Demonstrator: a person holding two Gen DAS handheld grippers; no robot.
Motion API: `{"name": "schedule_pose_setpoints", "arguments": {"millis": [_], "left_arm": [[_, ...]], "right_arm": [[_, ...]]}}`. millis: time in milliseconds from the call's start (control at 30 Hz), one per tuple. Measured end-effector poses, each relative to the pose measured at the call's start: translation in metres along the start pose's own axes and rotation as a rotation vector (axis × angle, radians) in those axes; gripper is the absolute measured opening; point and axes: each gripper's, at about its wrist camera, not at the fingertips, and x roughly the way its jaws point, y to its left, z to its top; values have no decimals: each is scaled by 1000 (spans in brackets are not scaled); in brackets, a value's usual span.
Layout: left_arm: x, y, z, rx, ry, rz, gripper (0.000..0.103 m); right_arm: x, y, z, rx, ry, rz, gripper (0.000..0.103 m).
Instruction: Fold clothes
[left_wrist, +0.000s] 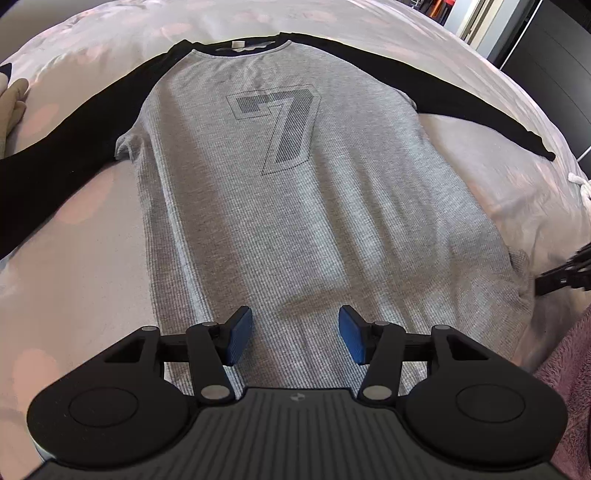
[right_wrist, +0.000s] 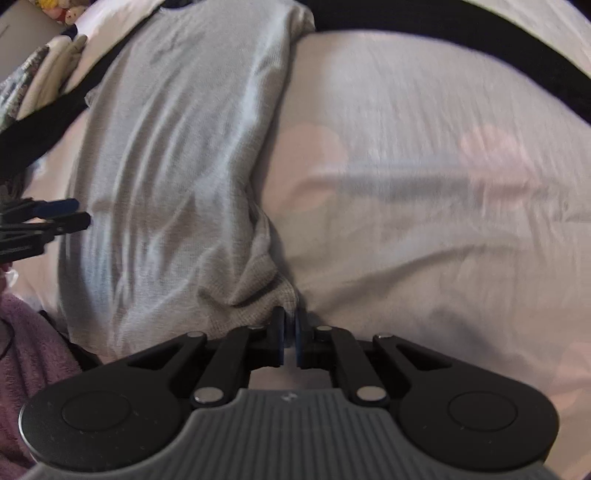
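Note:
A grey shirt (left_wrist: 295, 203) with black long sleeves (left_wrist: 55, 155) and a large "7" on the chest lies flat, face up, on the bed, its collar at the far end. Above its near hem hovers my left gripper (left_wrist: 295, 321), open, with blue pads apart and only flat fabric beneath them. In the right wrist view the shirt (right_wrist: 166, 166) runs up the left half. My right gripper (right_wrist: 290, 319) is shut on the shirt's near right hem corner, where the cloth bunches into the pads. The left gripper (right_wrist: 55, 218) shows at the left edge.
A pale bedsheet (right_wrist: 443, 221) with pink spots covers the bed around the shirt. Folded light clothes (left_wrist: 11, 103) lie at the far left. Fuzzy purple fabric (left_wrist: 565, 369) sits at the near right. Dark furniture (left_wrist: 546, 44) stands beyond the far right corner.

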Motion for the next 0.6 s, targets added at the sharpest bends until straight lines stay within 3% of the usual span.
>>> {"name": "schedule_pose_setpoints", "arguments": {"millis": [67, 333, 567, 600], "left_arm": [[-1, 2, -1, -8, -3, 1, 50], [-5, 7, -5, -37, -21, 4, 50], [-10, 21, -5, -101, -25, 5, 50], [-11, 25, -6, -115, -22, -4, 50]], "right_arm": [[-22, 10, -5, -6, -26, 33, 6], [-92, 24, -47, -64, -81, -12, 6], [-43, 13, -54, -37, -31, -70, 7], [-38, 12, -54, -36, -29, -68, 11]]}}
